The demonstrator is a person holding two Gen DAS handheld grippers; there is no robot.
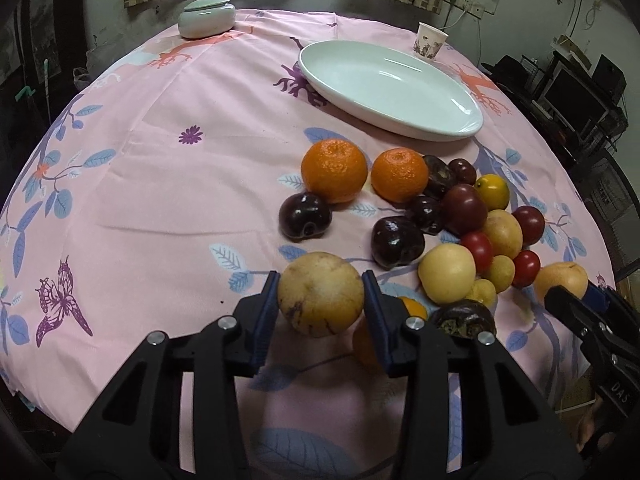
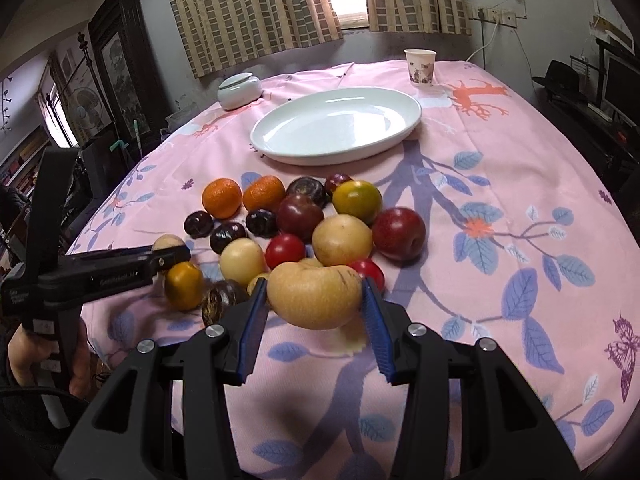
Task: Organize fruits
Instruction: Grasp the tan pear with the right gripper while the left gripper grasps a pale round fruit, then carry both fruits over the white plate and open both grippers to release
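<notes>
My left gripper (image 1: 321,280) is shut on a pale yellow round fruit (image 1: 320,294), a blue pad pressing on each side. My right gripper (image 2: 314,282) is shut on a yellow pear (image 2: 316,294) in the same way. Both stand at the near edge of a loose pile of fruit on the pink cloth: two oranges (image 1: 334,170), dark plums (image 1: 305,216), red tomatoes (image 1: 478,250) and small yellow fruits (image 1: 448,274). An empty white oval plate (image 1: 392,88) (image 2: 336,128) lies behind the pile. The right wrist view shows the left gripper (image 2: 172,256) side-on at the pile's left.
A paper cup (image 2: 420,66) stands behind the plate, and a lidded ceramic jar (image 2: 239,90) sits at the far left of the round table. The pink flowered cloth (image 1: 160,200) lies bare to the left of the fruit. Dark furniture surrounds the table.
</notes>
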